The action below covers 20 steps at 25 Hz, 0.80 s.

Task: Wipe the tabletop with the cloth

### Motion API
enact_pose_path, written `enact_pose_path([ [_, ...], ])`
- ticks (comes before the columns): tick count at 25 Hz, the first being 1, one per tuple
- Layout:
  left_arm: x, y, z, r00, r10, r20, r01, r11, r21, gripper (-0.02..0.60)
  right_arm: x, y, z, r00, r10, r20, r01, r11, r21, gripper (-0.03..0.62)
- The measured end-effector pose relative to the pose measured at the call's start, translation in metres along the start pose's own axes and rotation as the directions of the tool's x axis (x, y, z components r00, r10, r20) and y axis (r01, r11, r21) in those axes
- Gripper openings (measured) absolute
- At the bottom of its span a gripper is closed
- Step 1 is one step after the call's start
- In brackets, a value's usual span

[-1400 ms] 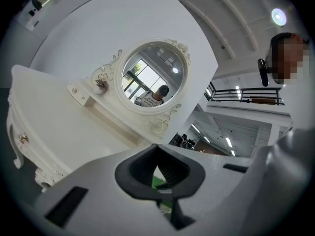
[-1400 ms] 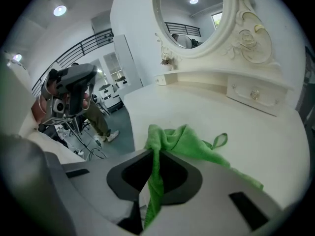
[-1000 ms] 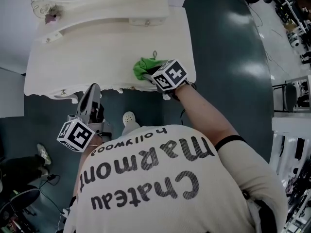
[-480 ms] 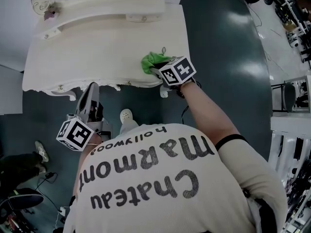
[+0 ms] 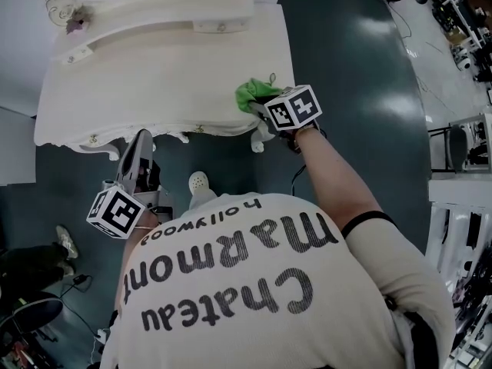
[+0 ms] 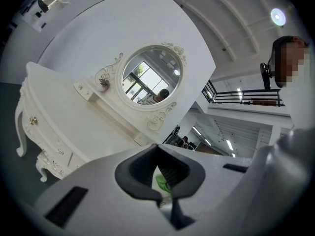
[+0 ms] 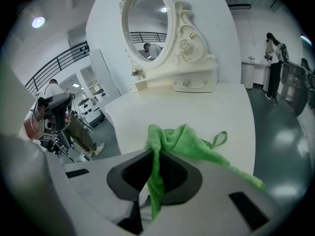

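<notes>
The green cloth (image 5: 252, 91) lies bunched on the white tabletop (image 5: 154, 83), close to its front right corner. My right gripper (image 5: 259, 106) is shut on the green cloth (image 7: 183, 139); a fold hangs down between the jaws, and the rest spreads onto the tabletop (image 7: 197, 107). Off the table, my left gripper (image 5: 142, 140) hangs below the front edge over the dark floor, pointing up at the table. In the left gripper view the left gripper (image 6: 158, 147) has its jaws meeting at the tips with nothing held.
An oval mirror (image 7: 146, 23) and a small drawer shelf (image 7: 189, 82) stand at the back of the tabletop. The table's curved legs (image 6: 19, 132) stand on dark teal floor (image 5: 354, 68). A shoe (image 5: 201, 184) is under the front edge. People stand at the left and right (image 7: 273, 58).
My right gripper has dragged the green cloth to the right along the table's front edge, toward the right corner. The left gripper has barely moved.
</notes>
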<state>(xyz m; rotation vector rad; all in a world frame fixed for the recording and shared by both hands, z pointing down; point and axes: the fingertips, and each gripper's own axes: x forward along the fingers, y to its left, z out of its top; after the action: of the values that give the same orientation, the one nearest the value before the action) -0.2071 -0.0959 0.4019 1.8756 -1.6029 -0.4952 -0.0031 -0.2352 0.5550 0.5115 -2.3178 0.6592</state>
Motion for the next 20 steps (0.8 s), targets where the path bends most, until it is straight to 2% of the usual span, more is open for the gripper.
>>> enact_pose_path([
  [11,-0.002,-0.004,-0.001,1.0,0.001,0.005,-0.001,1.0,0.009,0.008,-0.02,-0.02,-0.009,0.998,-0.027,0.048,0.023,0.996,0.085,0.055],
  [20,0.001,-0.011,-0.001,1.0,-0.002,0.002,0.002,1.0,0.017,0.008,-0.026,-0.026,-0.012,0.997,-0.039,0.068,0.034,0.996,0.08,0.055],
])
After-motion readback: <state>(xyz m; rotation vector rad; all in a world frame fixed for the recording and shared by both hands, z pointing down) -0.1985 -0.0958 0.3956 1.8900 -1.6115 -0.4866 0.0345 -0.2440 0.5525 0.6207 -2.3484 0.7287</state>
